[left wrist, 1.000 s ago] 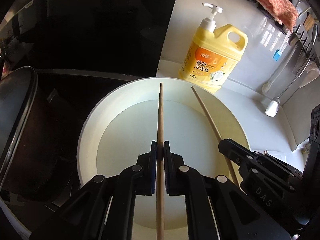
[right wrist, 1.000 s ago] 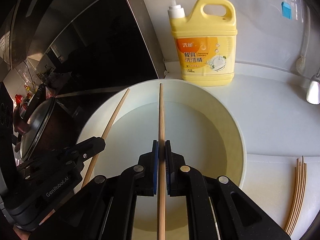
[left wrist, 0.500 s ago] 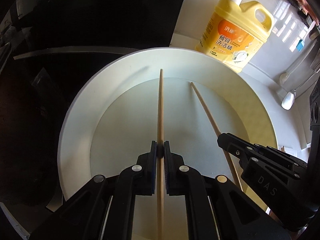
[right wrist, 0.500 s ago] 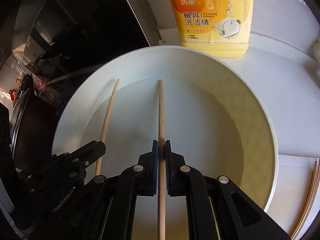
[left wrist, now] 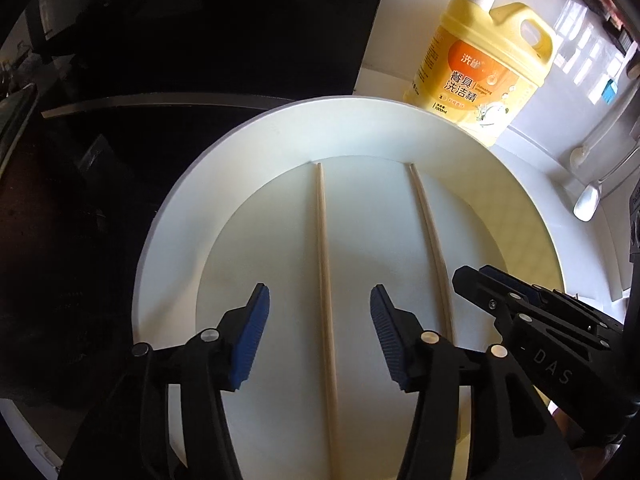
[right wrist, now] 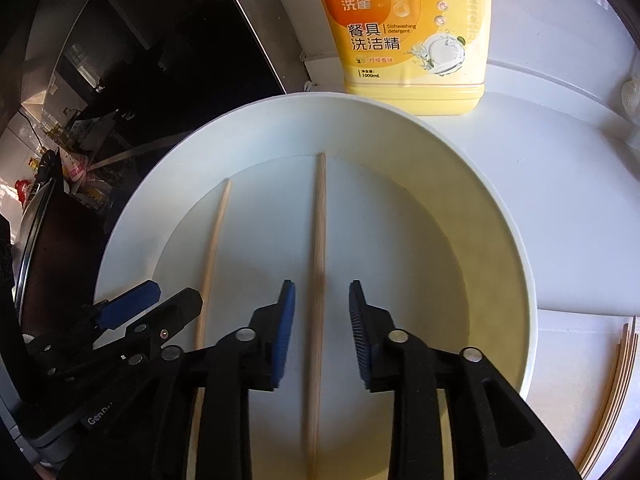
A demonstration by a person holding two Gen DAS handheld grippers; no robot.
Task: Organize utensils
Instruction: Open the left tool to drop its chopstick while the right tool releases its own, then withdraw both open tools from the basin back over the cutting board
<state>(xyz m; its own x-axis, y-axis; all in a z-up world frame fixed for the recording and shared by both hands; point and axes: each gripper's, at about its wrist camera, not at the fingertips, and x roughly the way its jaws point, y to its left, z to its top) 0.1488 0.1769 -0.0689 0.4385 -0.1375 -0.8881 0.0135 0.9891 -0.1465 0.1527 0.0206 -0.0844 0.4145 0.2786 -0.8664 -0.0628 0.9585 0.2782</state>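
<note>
Two wooden chopsticks are in a white round basin, side by side, far tips at the foot of its far wall. My left gripper stands over the left chopstick. Its jaws are opening, and the blue pads are well clear of the stick. My right gripper straddles the right chopstick. Its jaws are also opening, with a narrower gap and the pads off the stick. Each gripper shows in the other's view, the right gripper and the left gripper.
A yellow dish-detergent bottle stands just behind the basin. Several more chopsticks lie on the white counter at the right. White spoons hang at the far right. A dark stove area with a pot lies to the left.
Both grippers sank into the basin with a chopstick each, then let go. Both jaws now stand apart, the left wider, and the sticks are down in the basin.
</note>
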